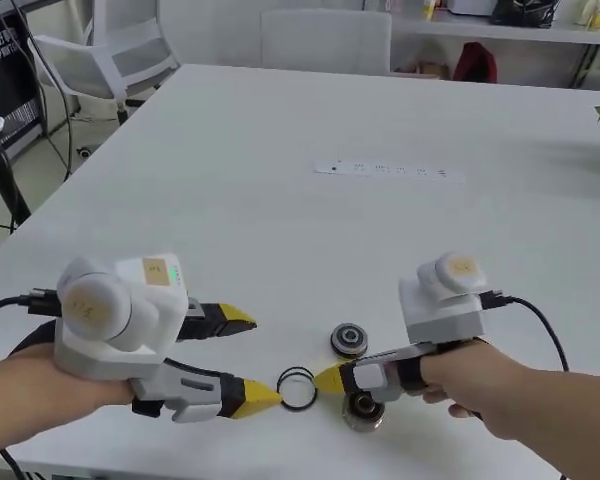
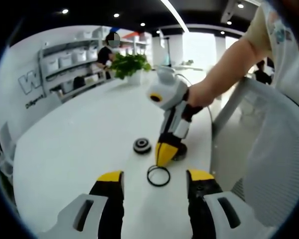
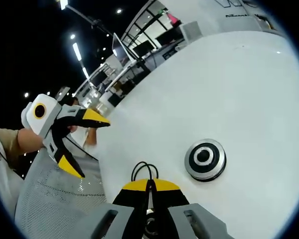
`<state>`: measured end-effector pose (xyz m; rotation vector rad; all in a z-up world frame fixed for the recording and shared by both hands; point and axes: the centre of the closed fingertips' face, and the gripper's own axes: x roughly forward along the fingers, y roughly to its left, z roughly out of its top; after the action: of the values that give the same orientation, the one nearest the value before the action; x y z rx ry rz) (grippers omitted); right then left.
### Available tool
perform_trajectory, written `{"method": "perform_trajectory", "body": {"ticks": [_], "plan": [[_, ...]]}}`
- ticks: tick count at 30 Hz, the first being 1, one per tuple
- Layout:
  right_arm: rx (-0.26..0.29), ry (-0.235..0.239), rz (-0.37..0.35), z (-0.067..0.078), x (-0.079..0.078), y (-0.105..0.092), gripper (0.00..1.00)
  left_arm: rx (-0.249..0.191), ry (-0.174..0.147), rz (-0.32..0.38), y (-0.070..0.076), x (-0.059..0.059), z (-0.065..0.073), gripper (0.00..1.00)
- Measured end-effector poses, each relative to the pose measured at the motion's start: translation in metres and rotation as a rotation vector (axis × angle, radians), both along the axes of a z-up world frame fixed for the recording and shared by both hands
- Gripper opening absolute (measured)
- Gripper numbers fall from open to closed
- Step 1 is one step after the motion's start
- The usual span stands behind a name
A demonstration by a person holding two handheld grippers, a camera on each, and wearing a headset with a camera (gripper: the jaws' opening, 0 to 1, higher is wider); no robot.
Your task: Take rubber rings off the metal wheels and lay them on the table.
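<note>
Left gripper (image 1: 248, 357) wide open, nothing in my jaws – the two yellow tips stand on either side of the rubber ring (image 2: 158, 185), which lies flat on the white table (image 1: 280, 200) just ahead of them. Right gripper (image 1: 325, 379) comes in from the other side with its jaws pressed together, the tip right at the ring's far edge (touching it or pinching it, I can't tell from here). One metal wheel (image 1: 349, 340) sits flat on the table just beyond the ring, apart from both grippers. A second wheel (image 1: 363, 412) sits under my right gripper – partly hidden by it, close beside the ring.
</note>
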<state>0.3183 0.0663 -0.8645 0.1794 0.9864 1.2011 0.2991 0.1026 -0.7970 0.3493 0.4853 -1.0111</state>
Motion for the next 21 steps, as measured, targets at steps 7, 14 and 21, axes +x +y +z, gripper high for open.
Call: {"method": "perform_trajectory", "body": {"ticks": [7, 14, 21], "plan": [[-0.005, -0.009, 0.005, -0.0006, -0.0005, 0.0017, 0.03, 0.002, 0.002, 0.000, 0.0005, -0.0001, -0.0002, 0.51], [-0.001, -0.028, 0.002, 0.0012, 0.0016, 0.0017, 0.07, 0.003, 0.002, 0.001, 0.0011, 0.0000, 0.0003, 0.51], [0.001, -0.037, 0.004, 0.0028, -0.0001, -0.0009, 0.10, 0.007, 0.005, -0.001, 0.0009, -0.0003, 0.0000, 0.51]]}}
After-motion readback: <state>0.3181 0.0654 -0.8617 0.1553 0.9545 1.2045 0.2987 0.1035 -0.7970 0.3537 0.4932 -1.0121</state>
